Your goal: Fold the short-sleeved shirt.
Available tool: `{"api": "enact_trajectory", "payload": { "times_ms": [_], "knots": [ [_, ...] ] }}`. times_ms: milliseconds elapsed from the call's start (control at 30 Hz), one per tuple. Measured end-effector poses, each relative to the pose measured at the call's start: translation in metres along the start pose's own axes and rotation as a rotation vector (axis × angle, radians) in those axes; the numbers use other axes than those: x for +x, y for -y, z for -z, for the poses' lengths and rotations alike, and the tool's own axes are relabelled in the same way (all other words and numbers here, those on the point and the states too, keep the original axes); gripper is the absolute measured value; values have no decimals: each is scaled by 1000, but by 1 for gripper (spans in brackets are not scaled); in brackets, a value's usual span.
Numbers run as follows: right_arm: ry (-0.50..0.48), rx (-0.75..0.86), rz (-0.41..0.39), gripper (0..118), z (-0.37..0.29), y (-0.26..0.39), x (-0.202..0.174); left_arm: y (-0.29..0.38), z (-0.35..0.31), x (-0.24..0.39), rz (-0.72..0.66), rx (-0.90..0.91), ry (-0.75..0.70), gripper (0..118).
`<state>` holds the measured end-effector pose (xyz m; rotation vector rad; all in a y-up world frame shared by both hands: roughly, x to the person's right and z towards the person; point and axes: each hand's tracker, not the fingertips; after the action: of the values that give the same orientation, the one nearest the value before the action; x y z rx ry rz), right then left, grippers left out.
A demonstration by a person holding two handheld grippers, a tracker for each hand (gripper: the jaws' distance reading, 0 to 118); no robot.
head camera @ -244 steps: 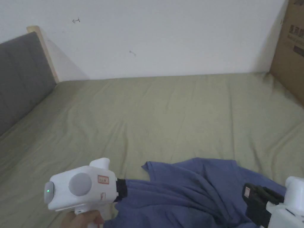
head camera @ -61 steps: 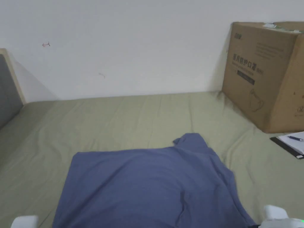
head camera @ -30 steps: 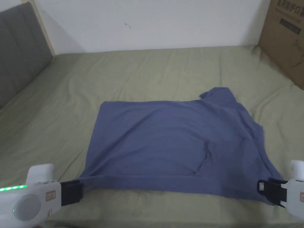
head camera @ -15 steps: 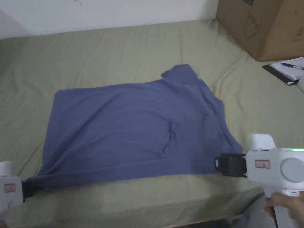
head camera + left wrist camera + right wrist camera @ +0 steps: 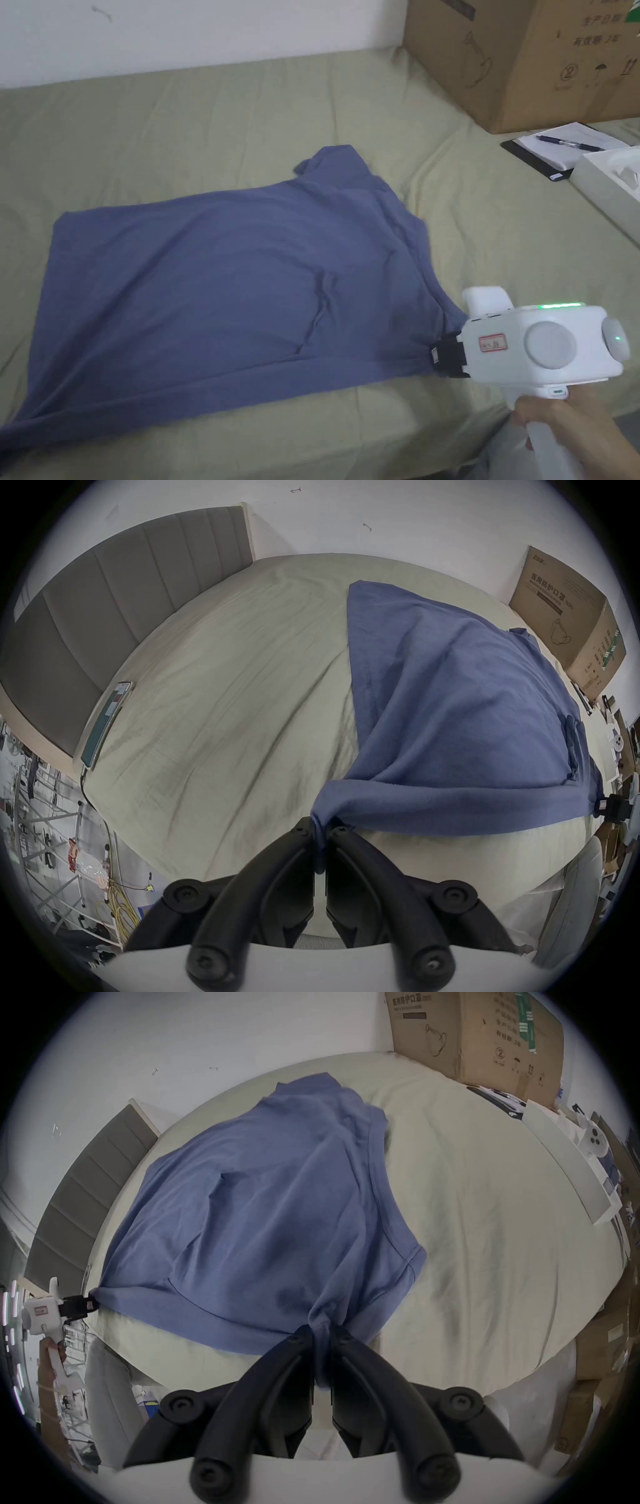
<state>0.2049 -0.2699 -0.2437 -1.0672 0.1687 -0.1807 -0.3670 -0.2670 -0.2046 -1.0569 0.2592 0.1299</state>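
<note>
At the left, the left gripper (image 5: 320, 830) has both jaws pinched on a near corner of the blue shirt (image 5: 219, 281), which lies spread across the green bed sheet (image 5: 187, 112) near its front edge. At the right, the right gripper (image 5: 445, 362) pinches the opposite near corner. Beyond it stand a cardboard box (image 5: 531, 56), a clipboard with a pen (image 5: 565, 144) and a white tray (image 5: 615, 181), all apart from the cloth.

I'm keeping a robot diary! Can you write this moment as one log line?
left tongs: shut on blue shirt corner | right tongs: shut on shirt | shirt: spread on bed, unfolded
</note>
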Motion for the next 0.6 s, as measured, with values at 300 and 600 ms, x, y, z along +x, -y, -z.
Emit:
{"api": "enact_trajectory", "payload": {
  "times_ms": [300,600],
  "knots": [
    [-45,110,48,9,-24,-45,-2,-48,-16,2,6,62,6,3],
    [1,91,97,9,48,-152,-7,-153,57,43,88,27,-15,5]
  ]
}}
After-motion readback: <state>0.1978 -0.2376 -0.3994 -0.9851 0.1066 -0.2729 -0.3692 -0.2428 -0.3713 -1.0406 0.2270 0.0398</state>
